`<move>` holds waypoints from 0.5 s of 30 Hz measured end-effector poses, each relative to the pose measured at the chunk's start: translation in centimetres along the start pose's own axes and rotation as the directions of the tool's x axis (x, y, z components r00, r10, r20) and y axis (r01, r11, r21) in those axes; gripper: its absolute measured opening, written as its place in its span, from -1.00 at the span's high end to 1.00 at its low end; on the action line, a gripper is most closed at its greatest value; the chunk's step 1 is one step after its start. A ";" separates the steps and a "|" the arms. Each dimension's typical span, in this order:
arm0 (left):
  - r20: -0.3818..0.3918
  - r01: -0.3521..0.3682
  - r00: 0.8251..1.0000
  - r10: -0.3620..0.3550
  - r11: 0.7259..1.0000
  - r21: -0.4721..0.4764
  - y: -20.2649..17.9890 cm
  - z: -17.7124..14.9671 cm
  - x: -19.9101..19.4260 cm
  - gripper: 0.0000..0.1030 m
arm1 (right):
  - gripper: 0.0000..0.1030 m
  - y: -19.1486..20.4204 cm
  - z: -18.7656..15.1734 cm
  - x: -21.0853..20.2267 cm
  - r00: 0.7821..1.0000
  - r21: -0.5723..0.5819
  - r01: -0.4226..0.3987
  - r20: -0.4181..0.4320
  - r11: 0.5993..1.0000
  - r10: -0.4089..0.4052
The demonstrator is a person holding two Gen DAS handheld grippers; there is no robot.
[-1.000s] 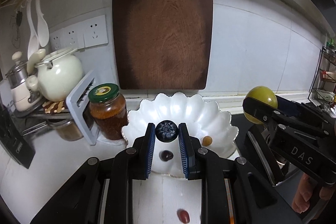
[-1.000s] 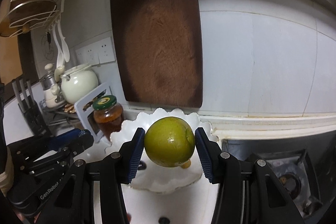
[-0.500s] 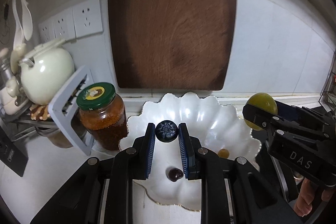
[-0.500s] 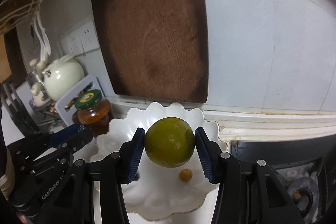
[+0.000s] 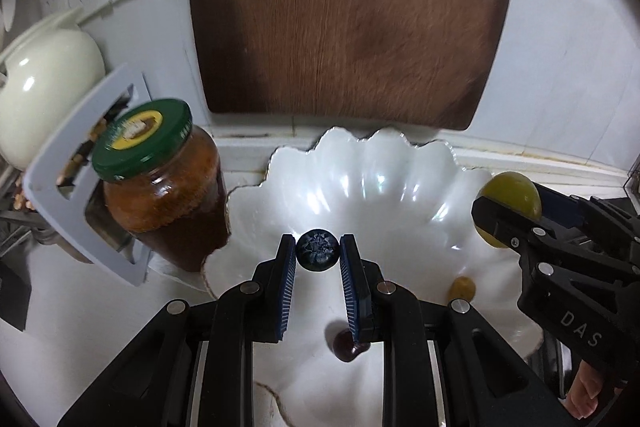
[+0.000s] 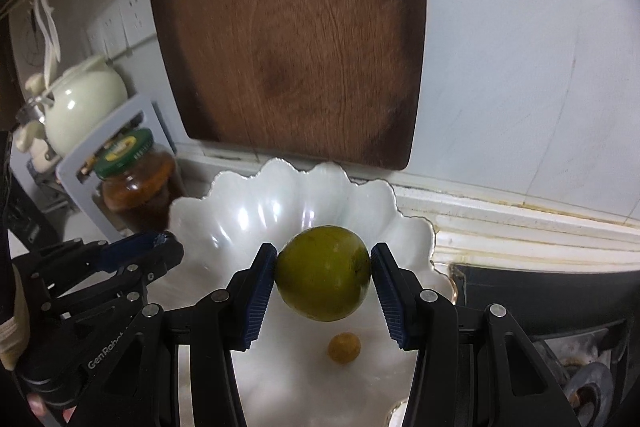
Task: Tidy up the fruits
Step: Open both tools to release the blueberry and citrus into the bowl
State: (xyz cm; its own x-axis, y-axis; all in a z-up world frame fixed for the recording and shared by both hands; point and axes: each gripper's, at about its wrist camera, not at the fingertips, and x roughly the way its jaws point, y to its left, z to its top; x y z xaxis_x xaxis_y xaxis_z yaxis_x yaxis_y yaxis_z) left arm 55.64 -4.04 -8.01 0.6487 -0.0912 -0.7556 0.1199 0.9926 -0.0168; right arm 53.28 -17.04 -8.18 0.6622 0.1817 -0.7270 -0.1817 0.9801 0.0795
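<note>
Fruit is pinched in both grippers above the scalloped white bowl (image 5: 400, 163). The left gripper (image 5: 318, 255) clamps a dark blueberry (image 5: 318, 250) between its blue pads; the right gripper (image 6: 323, 273) squeezes a green lime (image 6: 323, 273) — each held clear of the bowl's floor. Inside the bowl lie a small orange fruit (image 6: 344, 347) and a dark red one (image 5: 346, 346). A green-lidded jar (image 5: 160, 187) stands just left of the bowl, a wooden cutting board (image 5: 348, 15) behind it.

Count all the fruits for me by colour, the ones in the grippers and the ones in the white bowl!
Dark blue: 1, the blueberry in the left gripper
Green: 1, the green fruit in the right gripper
Dark red: 1, the dark red fruit in the white bowl
Orange: 1, the small orange fruit in the bowl
Total: 4
</note>
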 end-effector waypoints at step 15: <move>-0.135 -0.046 0.990 0.048 0.999 0.019 -0.5 0.5 6.0 0.54 | 0.04 -0.6 0.1 5.2 0.990 -0.029 0.006 -0.139 1.000 -0.010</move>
State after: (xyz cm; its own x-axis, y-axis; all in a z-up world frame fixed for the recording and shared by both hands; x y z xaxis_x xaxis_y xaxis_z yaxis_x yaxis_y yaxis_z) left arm 59.86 -5.15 -12.18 0.5463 -0.0321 -0.8369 0.1047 0.9940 0.0303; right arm 56.92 -16.65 -11.91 0.5565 0.1596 -0.8154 -0.1989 0.9784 0.0557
